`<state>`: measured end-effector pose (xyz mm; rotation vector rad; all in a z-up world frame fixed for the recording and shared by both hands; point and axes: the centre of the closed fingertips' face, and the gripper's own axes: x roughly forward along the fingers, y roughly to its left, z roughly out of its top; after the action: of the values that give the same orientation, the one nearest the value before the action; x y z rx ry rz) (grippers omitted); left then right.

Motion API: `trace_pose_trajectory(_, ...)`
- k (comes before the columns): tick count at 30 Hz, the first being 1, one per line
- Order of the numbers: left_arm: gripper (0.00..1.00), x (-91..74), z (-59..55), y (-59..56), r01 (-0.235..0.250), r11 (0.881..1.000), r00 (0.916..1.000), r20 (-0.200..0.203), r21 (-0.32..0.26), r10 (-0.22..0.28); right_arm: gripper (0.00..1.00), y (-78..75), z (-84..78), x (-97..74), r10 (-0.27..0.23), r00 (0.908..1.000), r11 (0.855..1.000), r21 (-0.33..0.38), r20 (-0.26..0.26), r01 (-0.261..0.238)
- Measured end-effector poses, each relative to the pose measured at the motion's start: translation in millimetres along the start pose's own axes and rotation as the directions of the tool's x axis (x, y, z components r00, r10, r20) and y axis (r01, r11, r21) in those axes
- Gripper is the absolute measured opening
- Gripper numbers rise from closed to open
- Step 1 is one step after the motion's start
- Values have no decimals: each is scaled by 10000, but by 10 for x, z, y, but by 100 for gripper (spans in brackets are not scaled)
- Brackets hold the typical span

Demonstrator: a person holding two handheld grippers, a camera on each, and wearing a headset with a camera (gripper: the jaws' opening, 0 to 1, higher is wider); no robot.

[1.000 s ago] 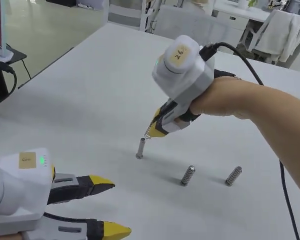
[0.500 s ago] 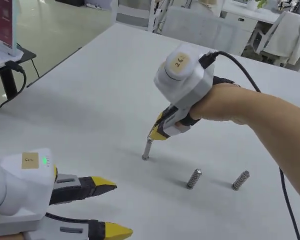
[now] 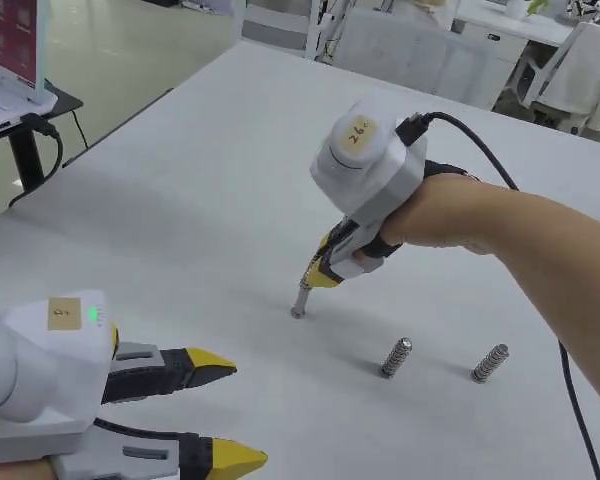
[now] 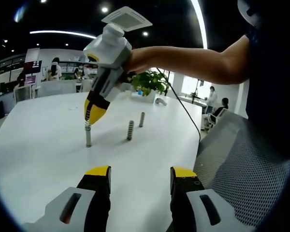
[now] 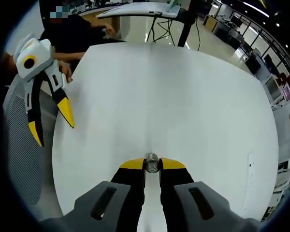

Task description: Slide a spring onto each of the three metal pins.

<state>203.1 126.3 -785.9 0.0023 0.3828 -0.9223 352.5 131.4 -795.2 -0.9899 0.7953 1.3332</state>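
Note:
Three metal pins stand on the white table (image 3: 180, 180). The middle pin (image 3: 395, 357) and the right pin (image 3: 490, 363) each wear a spring. My right gripper (image 3: 315, 276) is shut on a third spring (image 5: 152, 164) and holds it over the top of the left pin (image 3: 299, 302). In the left gripper view that pin (image 4: 88, 137) stands under the right gripper's yellow tips (image 4: 94, 113), with the two sprung pins (image 4: 130, 130) (image 4: 141, 119) behind it. My left gripper (image 3: 225, 415) rests open near the table's front-left, holding nothing.
A black cable (image 3: 500, 170) trails from the right gripper across the table. A laptop on a stand (image 3: 15, 60) sits off the table's left edge. Chairs and desks (image 3: 400, 50) line the far side.
The right gripper has come down with the spring, from hanging just above the left pin to sitting over its top. The left gripper has stayed where it was.

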Motion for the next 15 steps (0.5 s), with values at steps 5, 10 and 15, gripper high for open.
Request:
trace_pose_trajectory(5, 43, -2, -2, 4, -14, 10000, 10000, -3, -21, 14, 8, 19, -12, 72, 180, 9998, 9997, 187, -100, -178)
trace_pose_trajectory(10, 43, -3, 0, 12, -39, 10000, 10000, -1, -41, 39, 8, 53, -71, 170, 303, 9990, 9994, 148, -343, -298)
trace_pose_trajectory(15, 43, 3, 3, 20, -68, 10000, 10000, 2, -51, 68, 8, 77, -149, 280, 423, 9978, 9989, 235, -513, -411)
